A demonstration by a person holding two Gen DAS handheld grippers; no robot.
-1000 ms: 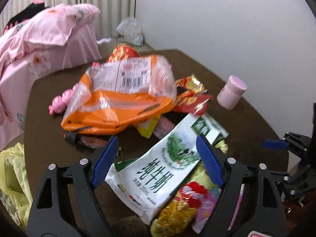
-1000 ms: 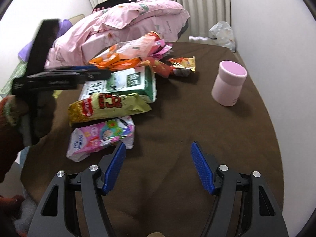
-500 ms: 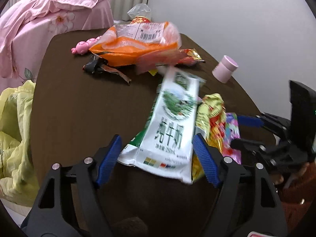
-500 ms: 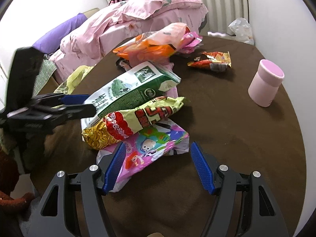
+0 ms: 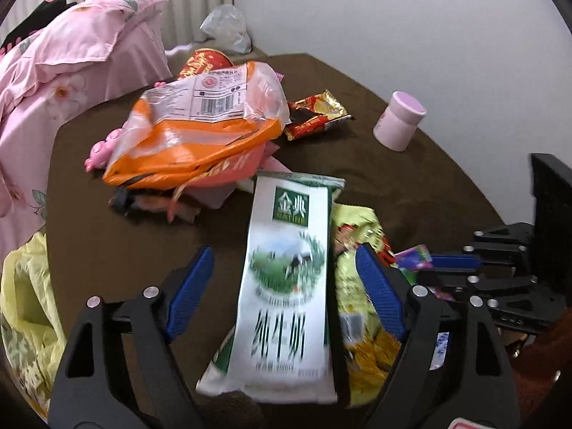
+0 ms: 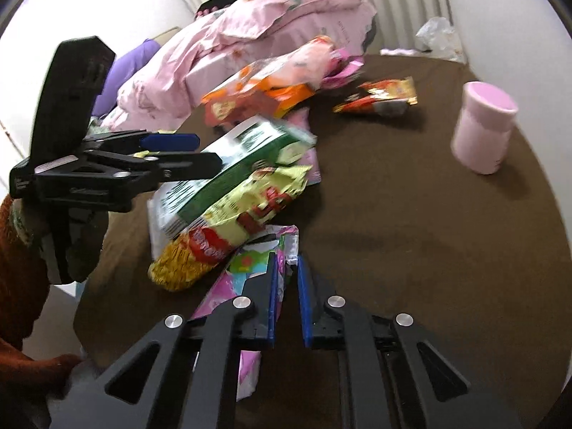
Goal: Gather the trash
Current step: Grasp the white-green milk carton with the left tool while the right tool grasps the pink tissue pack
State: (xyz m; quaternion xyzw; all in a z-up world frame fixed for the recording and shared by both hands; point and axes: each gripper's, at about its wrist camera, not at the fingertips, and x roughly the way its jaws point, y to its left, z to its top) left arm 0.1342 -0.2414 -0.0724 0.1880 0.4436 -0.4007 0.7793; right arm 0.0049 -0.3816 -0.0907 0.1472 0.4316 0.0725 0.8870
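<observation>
While our right gripper (image 6: 287,286) is closing on the pink wrapper (image 6: 228,286) at the table's (image 6: 411,250) near edge, our left gripper (image 5: 282,286) is opening, straddling the milk carton (image 5: 286,279) untouched. Next we judge the wrapper needs lifting clear toward the yellow bag (image 5: 25,304).

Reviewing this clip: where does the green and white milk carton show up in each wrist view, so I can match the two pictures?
Left wrist view: the milk carton lies lower centre, lengthwise between the open blue pads.
Right wrist view: the same carton sits left of centre, atop the yellow snack bag, by the other gripper's tips.
Shared landmark: the pink jar, standing alone towards the right on the brown table.
</observation>
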